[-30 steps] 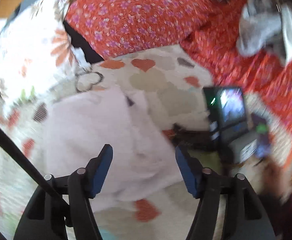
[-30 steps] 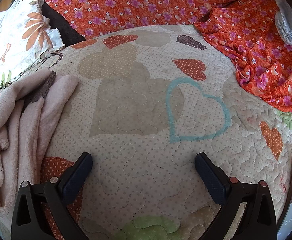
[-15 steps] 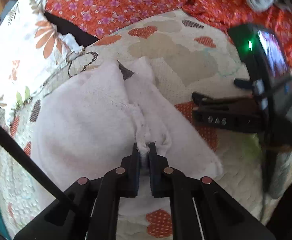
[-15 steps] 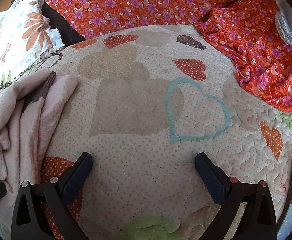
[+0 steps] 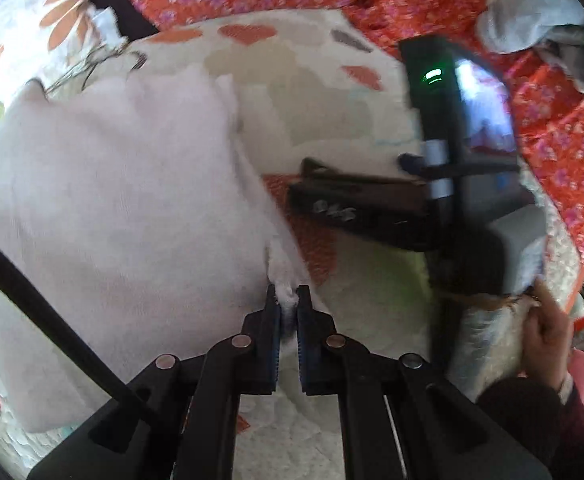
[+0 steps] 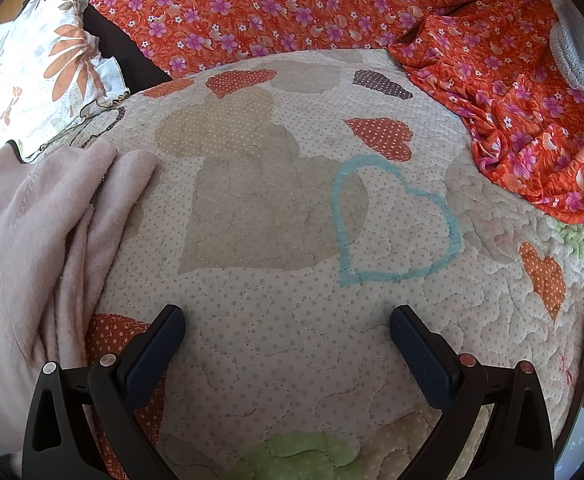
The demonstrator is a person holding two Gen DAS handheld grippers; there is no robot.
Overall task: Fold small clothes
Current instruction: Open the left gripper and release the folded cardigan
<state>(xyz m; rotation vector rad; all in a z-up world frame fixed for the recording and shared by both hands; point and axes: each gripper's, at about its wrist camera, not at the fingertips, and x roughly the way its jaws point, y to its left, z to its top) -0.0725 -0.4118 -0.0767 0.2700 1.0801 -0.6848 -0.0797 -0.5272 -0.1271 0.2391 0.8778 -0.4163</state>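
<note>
Your left claw point(image 5: 288, 304) is clamped on a pinch of the pale pink garment point(image 5: 104, 200), which lies bunched on the heart-patterned quilt point(image 6: 292, 248) of the bed. Your right claw point(image 6: 288, 344) hovers with its jaws wide apart over bare quilt, just beside the cloth. The garment looks soft, light and limp; it will likely sag, so grip an edge or corner.
</note>
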